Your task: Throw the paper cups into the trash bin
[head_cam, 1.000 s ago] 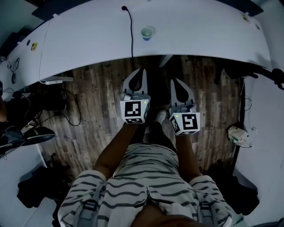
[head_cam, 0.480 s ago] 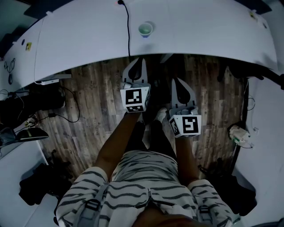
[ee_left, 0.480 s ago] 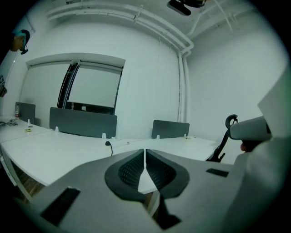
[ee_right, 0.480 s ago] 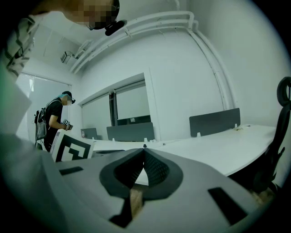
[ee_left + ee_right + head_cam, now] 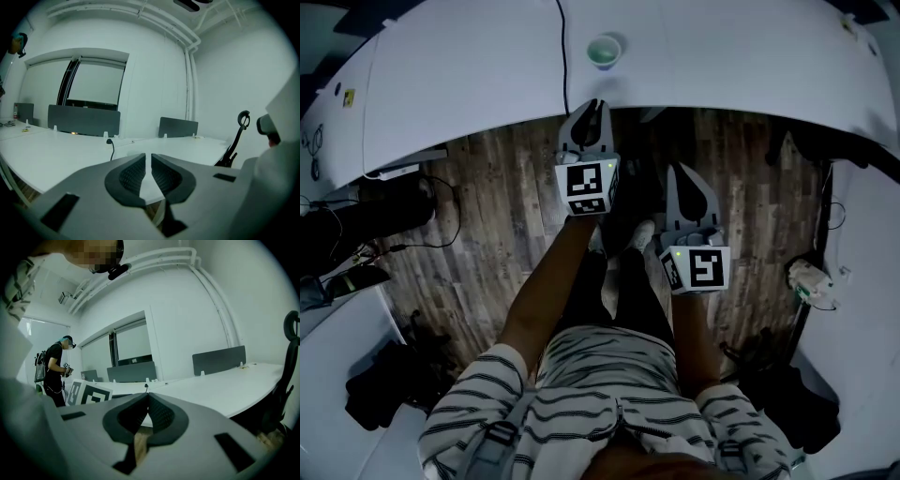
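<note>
Black ribbed pads (image 5: 133,174) of my left gripper (image 5: 149,155) sit together, with only a sliver of light between them and nothing held. My right gripper (image 5: 148,394) reads the same: pads closed tip to tip, nothing between them.

Head view: left gripper (image 5: 595,105) has its tips at the near edge of the white desk (image 5: 459,80). Right gripper (image 5: 682,169) is beside it, further back, over the wood-plank floor (image 5: 487,216) and short of the desk edge. The marker cubes face up at me, left (image 5: 588,187) and right (image 5: 698,269).

Paper cup (image 5: 604,51): upright on the desk, just beyond the left tips and slightly to their right, not touched by either gripper. A black cable (image 5: 562,56) crosses the desktop just left of the cup and runs to the edge.

Further out, grey divider panels (image 5: 83,120) stand along the far desks. In the right gripper view a second person (image 5: 55,373) in dark clothes stands at the left, and a dark office chair (image 5: 287,380) shows at the right edge.
</note>
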Action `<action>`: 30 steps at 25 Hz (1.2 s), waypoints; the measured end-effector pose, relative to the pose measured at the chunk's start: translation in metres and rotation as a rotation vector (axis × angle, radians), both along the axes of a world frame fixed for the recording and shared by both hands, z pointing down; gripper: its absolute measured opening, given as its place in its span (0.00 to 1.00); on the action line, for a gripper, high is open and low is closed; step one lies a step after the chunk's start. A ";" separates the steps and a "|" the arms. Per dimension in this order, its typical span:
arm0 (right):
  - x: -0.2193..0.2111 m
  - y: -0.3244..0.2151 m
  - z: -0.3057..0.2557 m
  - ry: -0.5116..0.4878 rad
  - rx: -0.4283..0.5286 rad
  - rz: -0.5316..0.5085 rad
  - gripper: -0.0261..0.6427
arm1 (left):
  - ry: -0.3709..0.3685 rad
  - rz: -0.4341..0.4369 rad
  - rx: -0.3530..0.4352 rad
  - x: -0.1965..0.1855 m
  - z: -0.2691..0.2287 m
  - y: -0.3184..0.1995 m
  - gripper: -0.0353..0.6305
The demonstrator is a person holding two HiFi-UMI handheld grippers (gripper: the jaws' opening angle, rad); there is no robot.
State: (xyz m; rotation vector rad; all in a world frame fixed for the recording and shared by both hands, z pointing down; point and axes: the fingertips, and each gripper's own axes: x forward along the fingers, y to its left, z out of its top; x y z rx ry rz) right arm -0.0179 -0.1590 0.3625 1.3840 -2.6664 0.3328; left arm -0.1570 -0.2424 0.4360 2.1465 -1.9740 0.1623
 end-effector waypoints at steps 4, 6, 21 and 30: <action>-0.001 -0.004 0.008 0.000 -0.009 0.003 0.05 | -0.005 0.001 -0.014 -0.003 0.014 -0.013 0.18; 0.000 -0.006 0.011 -0.002 -0.011 0.005 0.05 | -0.011 0.004 -0.015 -0.004 0.019 -0.021 0.23; 0.007 -0.012 0.036 0.009 -0.048 0.026 0.05 | -0.088 0.000 -0.118 -0.016 0.075 -0.088 0.51; 0.010 -0.018 0.041 0.012 -0.055 0.034 0.05 | -0.116 -0.006 -0.184 -0.022 0.094 -0.119 0.53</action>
